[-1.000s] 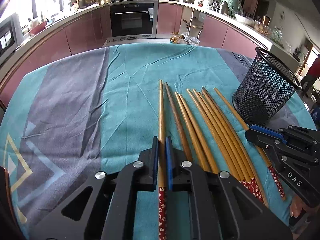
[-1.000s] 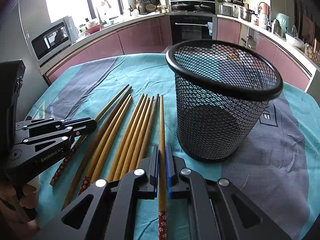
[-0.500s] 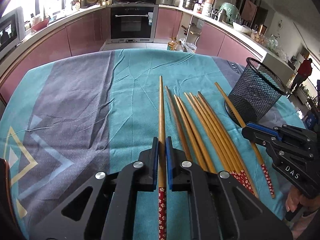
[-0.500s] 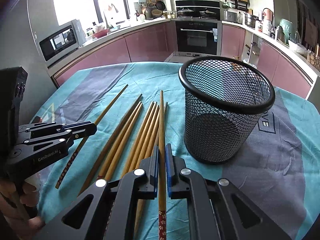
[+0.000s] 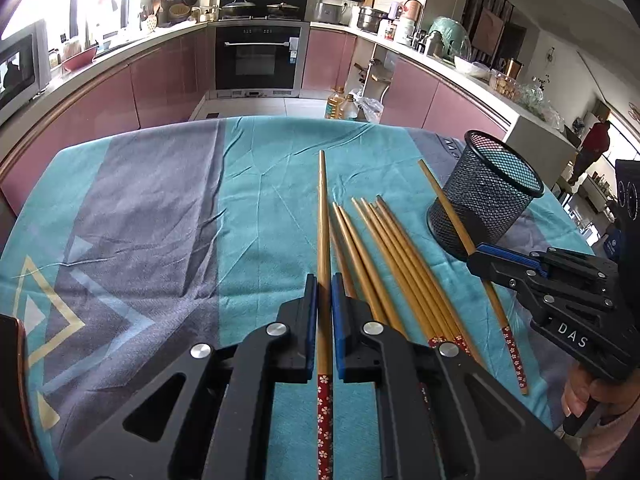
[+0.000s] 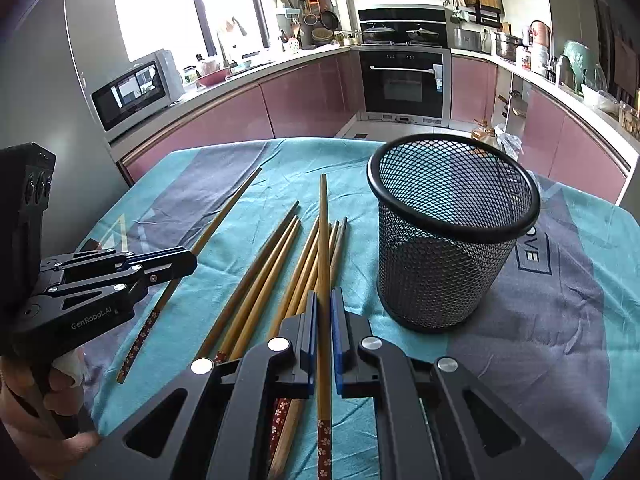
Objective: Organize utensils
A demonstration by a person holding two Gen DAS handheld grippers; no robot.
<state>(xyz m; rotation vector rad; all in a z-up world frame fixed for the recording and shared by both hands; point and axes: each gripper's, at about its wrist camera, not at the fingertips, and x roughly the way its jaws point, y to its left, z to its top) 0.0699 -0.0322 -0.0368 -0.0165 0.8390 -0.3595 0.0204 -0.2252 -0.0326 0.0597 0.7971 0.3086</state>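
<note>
My left gripper (image 5: pixel 324 280) is shut on a wooden chopstick (image 5: pixel 323 224) with a red flowered end, lifted above the cloth. My right gripper (image 6: pixel 323 296) is shut on another such chopstick (image 6: pixel 322 236), also raised. Several more chopsticks (image 5: pixel 392 256) lie side by side on the cloth, also in the right wrist view (image 6: pixel 264 272). A black mesh cup (image 6: pixel 448 236) stands upright to the right of them, empty; it also shows in the left wrist view (image 5: pixel 486 192). Each gripper shows in the other's view: the right (image 5: pixel 476 258), the left (image 6: pixel 192 258).
The table wears a teal and grey cloth (image 5: pixel 160 216) and its far edge drops to the kitchen floor. Pink cabinets, an oven (image 5: pixel 262 60) and a microwave (image 6: pixel 132 92) stand behind. A person (image 5: pixel 592 148) is far right.
Both grippers have risen and pulled back, each lifting its chopstick off the cloth. The cup and the lying chopsticks look smaller and farther away.
</note>
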